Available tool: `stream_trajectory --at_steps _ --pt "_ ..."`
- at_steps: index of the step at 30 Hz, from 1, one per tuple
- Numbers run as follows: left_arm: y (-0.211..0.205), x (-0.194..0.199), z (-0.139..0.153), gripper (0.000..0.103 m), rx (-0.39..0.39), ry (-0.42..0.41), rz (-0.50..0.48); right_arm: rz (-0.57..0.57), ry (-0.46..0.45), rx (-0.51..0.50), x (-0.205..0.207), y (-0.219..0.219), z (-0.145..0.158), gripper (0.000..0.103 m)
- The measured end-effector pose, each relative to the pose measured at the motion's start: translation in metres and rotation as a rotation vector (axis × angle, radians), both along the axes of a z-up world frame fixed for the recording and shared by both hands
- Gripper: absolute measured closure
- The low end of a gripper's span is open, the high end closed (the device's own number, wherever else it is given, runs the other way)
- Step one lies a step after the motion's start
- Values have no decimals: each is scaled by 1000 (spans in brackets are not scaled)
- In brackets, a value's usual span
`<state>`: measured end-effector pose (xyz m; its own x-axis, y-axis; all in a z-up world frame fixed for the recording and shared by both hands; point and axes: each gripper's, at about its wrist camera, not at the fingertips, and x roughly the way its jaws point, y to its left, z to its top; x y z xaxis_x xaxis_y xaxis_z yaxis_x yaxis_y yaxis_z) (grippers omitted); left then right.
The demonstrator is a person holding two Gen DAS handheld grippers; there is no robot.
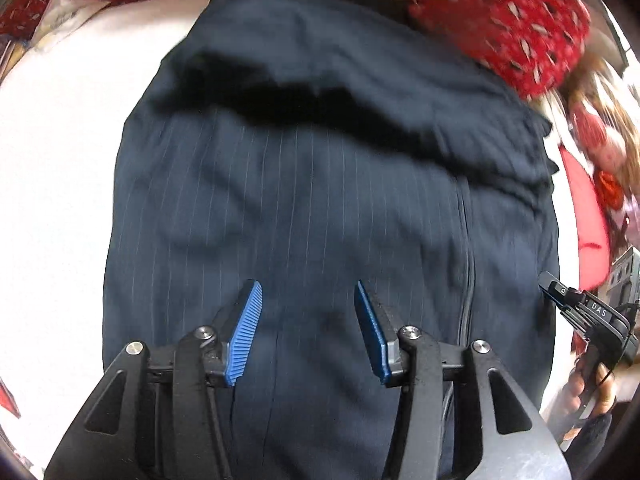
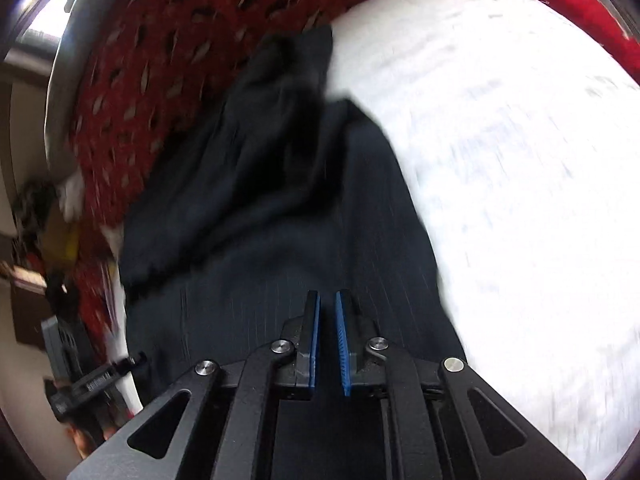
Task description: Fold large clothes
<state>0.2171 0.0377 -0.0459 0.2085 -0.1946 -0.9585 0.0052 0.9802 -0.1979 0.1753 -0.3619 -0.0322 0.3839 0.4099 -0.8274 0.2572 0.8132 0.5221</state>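
Lying across the middle of both views on a white padded surface (image 1: 52, 184): one dark navy pinstriped garment (image 1: 304, 208), its far part folded back over itself, a seam running down the right side. Bordering the upper edge: one red patterned cloth (image 1: 500, 12).

Hovering at lower centre of the left view: left gripper (image 1: 308, 292), blue pads spread apart, pinching nothing.

Hovering at lower centre of the right view: right gripper (image 2: 328, 300), pads nearly pressed together, no fabric visible in the slim gap.
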Motion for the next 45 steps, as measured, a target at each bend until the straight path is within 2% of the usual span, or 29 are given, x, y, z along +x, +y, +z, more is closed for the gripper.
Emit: stream_trajectory --at_steps 2,5,7,8,9,11,13,19,21,24,26,27,28,29,30,33,39,45 --pt "6 -19 -5 57 -32 53 0 22 31 -21 -16 1 -4 83" --pt "19 -48 -6 57 -73 104 -1 46 56 -42 -56 4 0 78" --pt "30 -62 0 57 -86 97 -1 41 36 -78 -81 0 10 78" --pt "39 -69 5 57 -98 89 3 33 22 -86 -93 -5 14 74" --pt "50 -77 10 57 -106 78 9 25 8 -82 -106 -11 19 70" --pt "69 -88 16 56 -95 69 21 10 -6 -83 -116 -24 27 55" --pt "86 -100 15 56 -72 74 39 4 -11 -98 -133 -32 27 48" --pt "122 -123 -4 52 -102 125 103 46 -6 -14 -159 -27 9 46" --pt "127 -131 -14 50 -118 150 99 76 12 -5 -157 -10 -1 45" --pt "125 -142 -32 49 -189 200 71 169 38 30 -151 14 -17 44" --pt "117 -149 -41 49 -214 217 43 212 23 39 -153 15 -16 44" --pt "111 -154 -40 50 -200 184 15 234 18 37 -157 11 -16 48" --pt "104 -157 -37 65 -180 154 -14 254 11 28 -157 13 -15 68" --pt "97 -159 -34 81 -167 134 -47 288 8 46 -157 16 -14 93" --pt "90 -160 -32 93 -188 138 -74 296 -10 54 -154 23 -11 93" --pt "84 -160 -10 93 -275 91 -86 334 -100 89 -157 28 12 94" --pt "87 -140 46 93 -491 -31 -27 285 -284 265 -149 22 64 94" --pt "93 -105 78 93 -583 -112 57 207 -418 394 -120 12 100 94"
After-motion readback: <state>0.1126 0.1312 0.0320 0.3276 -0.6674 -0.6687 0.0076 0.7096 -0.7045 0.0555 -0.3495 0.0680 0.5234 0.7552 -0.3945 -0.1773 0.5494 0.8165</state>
